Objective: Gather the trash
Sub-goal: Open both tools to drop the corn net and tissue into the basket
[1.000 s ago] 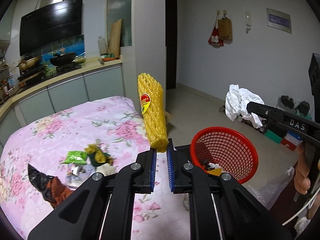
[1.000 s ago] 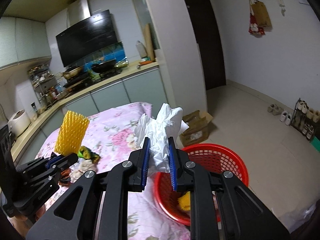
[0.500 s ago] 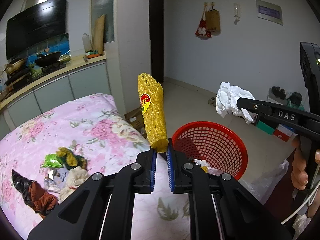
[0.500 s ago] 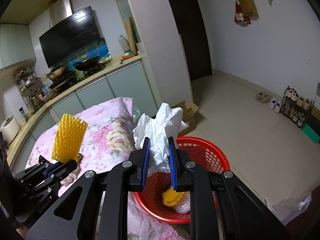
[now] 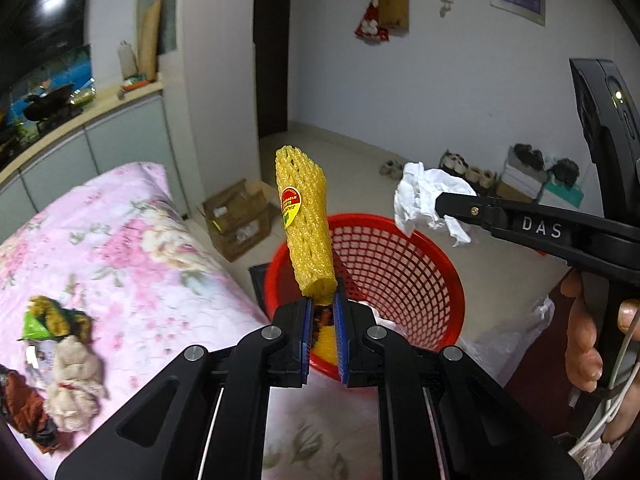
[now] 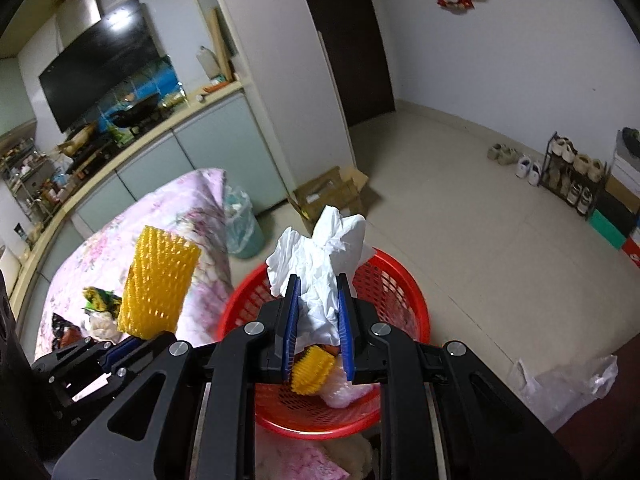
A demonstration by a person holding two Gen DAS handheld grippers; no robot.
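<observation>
Yellow foam net (image 5: pixel 306 236) is clamped in the left gripper (image 5: pixel 321 308) at the red basket (image 5: pixel 420 280) rim; crumpled white paper (image 6: pixel 324 268) is clamped in the right gripper (image 6: pixel 318 312) above it. Risk: early release drops the net onto the bed (image 5: pixel 120 248) edge.

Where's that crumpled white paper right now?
The crumpled white paper is pinched in the right tongs, held above the red basket on the floor beside the floral-covered table; the left view shows it right of the yellow foam net.
</observation>
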